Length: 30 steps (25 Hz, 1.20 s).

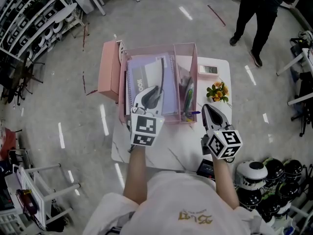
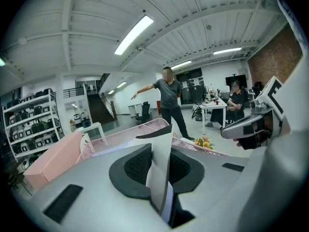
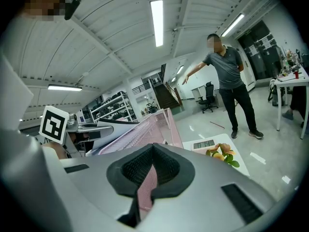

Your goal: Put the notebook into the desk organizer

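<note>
A lavender spiral notebook lies tilted in the wide left compartment of the pink mesh desk organizer on the white table. My left gripper reaches over the organizer's front wall at the notebook's near edge. In the left gripper view the notebook's edge stands between the jaws of the left gripper, whose pads are slightly parted and do not press on it. My right gripper hovers just right of the organizer's front corner. It is shut and empty, with the organizer ahead to its left.
Pens stand in the organizer's narrow right compartment. A pink box sits against its left side. A small flower bunch and a white desk clock are on the table's right part. A person stands beyond; helmets lie lower right.
</note>
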### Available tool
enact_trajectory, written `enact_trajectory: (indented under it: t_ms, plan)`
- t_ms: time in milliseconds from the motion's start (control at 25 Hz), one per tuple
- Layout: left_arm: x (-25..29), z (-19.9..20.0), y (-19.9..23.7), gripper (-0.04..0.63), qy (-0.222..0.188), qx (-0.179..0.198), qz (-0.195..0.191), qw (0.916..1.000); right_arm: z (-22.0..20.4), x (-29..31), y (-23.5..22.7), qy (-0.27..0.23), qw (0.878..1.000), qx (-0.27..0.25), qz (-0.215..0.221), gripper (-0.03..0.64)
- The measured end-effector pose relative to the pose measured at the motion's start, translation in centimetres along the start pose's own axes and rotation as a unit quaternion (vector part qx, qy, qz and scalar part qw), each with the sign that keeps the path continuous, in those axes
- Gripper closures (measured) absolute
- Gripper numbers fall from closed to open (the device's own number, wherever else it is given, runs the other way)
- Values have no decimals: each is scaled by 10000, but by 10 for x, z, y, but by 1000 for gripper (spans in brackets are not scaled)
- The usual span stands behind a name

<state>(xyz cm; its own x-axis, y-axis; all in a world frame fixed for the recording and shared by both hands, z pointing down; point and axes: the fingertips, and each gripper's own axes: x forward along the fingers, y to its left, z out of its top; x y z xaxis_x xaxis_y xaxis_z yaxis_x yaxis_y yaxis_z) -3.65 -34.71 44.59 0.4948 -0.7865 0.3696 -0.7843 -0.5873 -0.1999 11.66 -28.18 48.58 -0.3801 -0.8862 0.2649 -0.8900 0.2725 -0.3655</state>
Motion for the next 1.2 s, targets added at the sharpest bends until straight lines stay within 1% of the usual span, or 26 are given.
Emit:
enact_trajectory:
  t_ms: [120, 280, 400, 600, 800, 1000, 1080, 1200]
  plan:
    - [3, -4, -6, 523, 131, 37, -183, 9997, -1, -2, -1, 17, 10000, 29, 17, 607]
    - [7, -13, -15, 483, 404, 143, -427, 9982, -3, -3, -1, 49, 10000, 55, 48, 607]
    - [8, -16, -20, 461, 487, 166, -582, 9970, -3, -4, -2, 49, 9999, 70, 68, 607]
    - [5, -12, -24, 419, 533, 21, -879, 9947, -5, -5, -4, 63, 9999, 88, 94, 607]
    - [5, -14, -29, 366, 670, -84, -1103, 9916, -3, -6, -3, 53, 9999, 104, 119, 607]
    - [3, -17, -39, 252, 691, -199, -1522, 9857, -1, -9, -3, 33, 9999, 85, 93, 607]
    - [4, -19, -40, 226, 670, -273, -1604, 9844, -2, -11, -3, 29, 9999, 83, 85, 607]
    - [0, -14, -37, 218, 566, -451, -1595, 9845, 0, -14, -2, 3, 9999, 62, 79, 607]
